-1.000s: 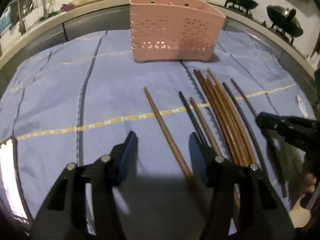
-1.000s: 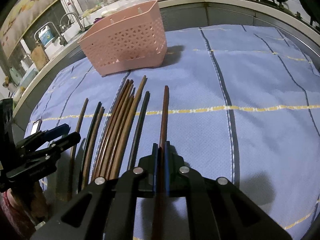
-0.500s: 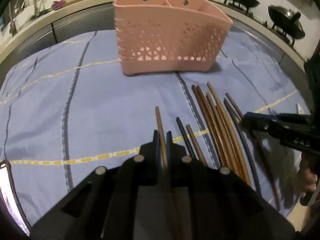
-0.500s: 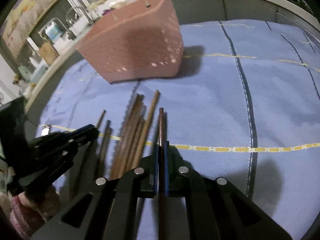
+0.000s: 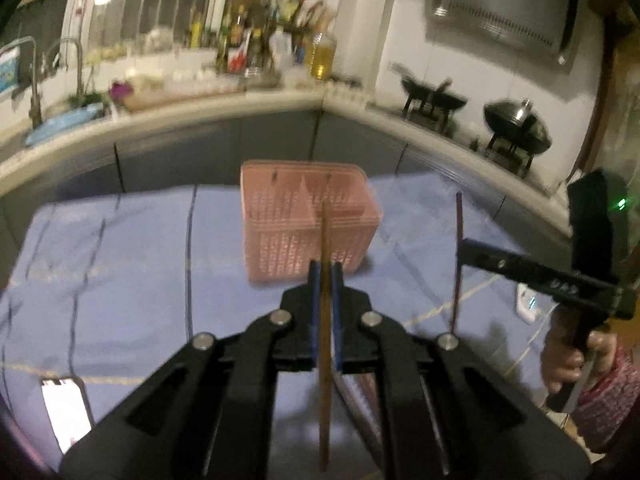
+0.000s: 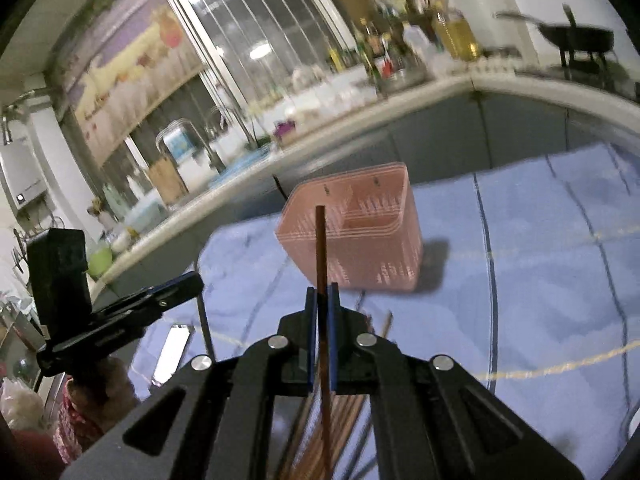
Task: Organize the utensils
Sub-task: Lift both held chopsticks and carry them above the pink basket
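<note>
On our left, the left gripper [image 5: 325,276] is clamped tight on a brown chopstick [image 5: 325,240], its tip lined up over the pink basket [image 5: 308,232] on the blue cloth [image 5: 132,264]. Over to the right, our right gripper [image 6: 322,300] is pinched just as tight on a second chopstick [image 6: 321,240], pointing at that same basket. More loose chopsticks [image 6: 344,412] lie on the cloth beneath it.
</note>
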`<state>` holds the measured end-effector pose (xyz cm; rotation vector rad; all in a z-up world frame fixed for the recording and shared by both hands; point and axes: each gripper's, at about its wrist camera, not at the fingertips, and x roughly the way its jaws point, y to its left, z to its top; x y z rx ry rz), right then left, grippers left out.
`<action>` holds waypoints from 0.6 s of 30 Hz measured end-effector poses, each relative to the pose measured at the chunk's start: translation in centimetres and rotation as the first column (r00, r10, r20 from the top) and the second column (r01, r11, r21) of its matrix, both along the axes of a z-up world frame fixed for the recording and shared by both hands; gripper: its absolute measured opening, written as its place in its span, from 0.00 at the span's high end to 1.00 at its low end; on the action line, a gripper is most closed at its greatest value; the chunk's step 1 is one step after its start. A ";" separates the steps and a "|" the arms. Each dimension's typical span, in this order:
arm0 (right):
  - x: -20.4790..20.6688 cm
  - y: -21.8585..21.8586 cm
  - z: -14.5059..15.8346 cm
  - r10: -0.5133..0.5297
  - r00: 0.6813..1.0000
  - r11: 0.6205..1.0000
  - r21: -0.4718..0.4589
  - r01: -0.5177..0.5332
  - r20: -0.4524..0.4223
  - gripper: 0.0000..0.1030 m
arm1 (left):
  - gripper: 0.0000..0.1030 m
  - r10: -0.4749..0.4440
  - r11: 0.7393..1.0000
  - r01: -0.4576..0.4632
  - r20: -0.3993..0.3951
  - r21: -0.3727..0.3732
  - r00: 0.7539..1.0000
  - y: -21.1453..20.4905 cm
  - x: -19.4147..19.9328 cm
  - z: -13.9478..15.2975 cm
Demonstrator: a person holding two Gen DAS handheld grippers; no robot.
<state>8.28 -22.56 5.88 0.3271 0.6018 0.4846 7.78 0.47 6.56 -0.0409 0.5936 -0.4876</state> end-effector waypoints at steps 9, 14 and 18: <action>4.1 0.6 9.2 -0.028 0.983 1.000 0.000 0.029 0.180 0.95 | 0.95 0.027 0.999 -0.017 0.203 -0.047 0.979 0.4 2.3 10.5; 8.1 2.1 12.5 -0.046 0.970 0.998 -0.028 0.054 0.239 0.95 | 0.95 0.088 0.996 -0.082 0.253 -0.034 0.963 0.1 6.5 13.7; 11.2 3.8 12.3 -0.042 0.963 0.995 -0.072 0.063 0.267 0.95 | 0.95 0.109 0.994 -0.109 0.250 -0.013 0.962 -0.6 9.4 13.4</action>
